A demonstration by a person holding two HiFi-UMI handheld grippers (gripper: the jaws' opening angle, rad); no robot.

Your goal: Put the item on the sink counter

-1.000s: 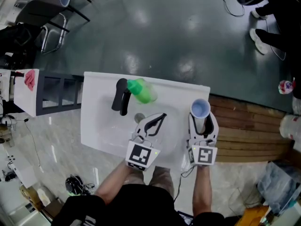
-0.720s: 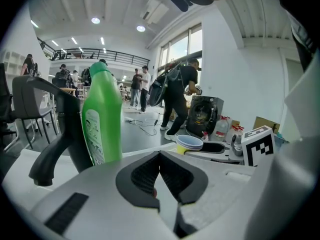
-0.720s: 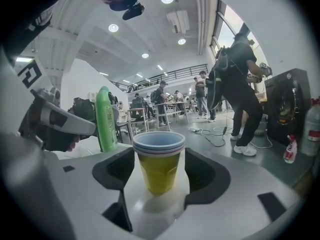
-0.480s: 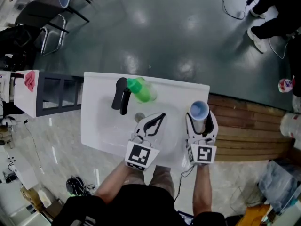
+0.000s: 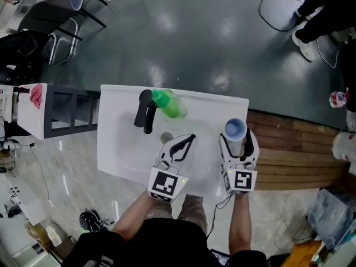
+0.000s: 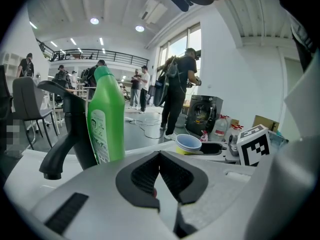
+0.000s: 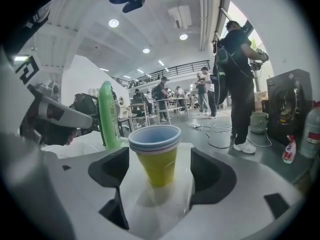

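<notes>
Room: large hall with a dark glossy floor (image 5: pixel 222 32); people stand in the far background.
Worktop: white sink worktop (image 5: pixel 111 149) with the basin in its middle and a flat ledge on the right.
Faucet: black faucet (image 5: pixel 146 111) at the basin's back edge, spout pointing toward the person.
Bottle: green bottle (image 5: pixel 168 104) upright just beside the faucet, on its right.
Left tool: left tool (image 5: pixel 192 138) over the front of the basin, jaws pressed together at the tips, nothing between them.
Cup: yellow disposable cup (image 5: pixel 236 129), blue inside, with a doubled rim that suggests nested cups. It stands upright on the worktop's right ledge, so the placing looks done.
Right tool: right tool (image 5: pixel 238 144) level with the cup, jaws spread to either side with a gap on both sides, no contact.
Handling: probably very light and thin-walled, easy to crush or tip. Best held at mid-wall with a gentle squeeze. The spread jaws should draw straight back so they don't knock it.
Right edge: wooden slats (image 5: pixel 289 154) beside the sink.
</notes>
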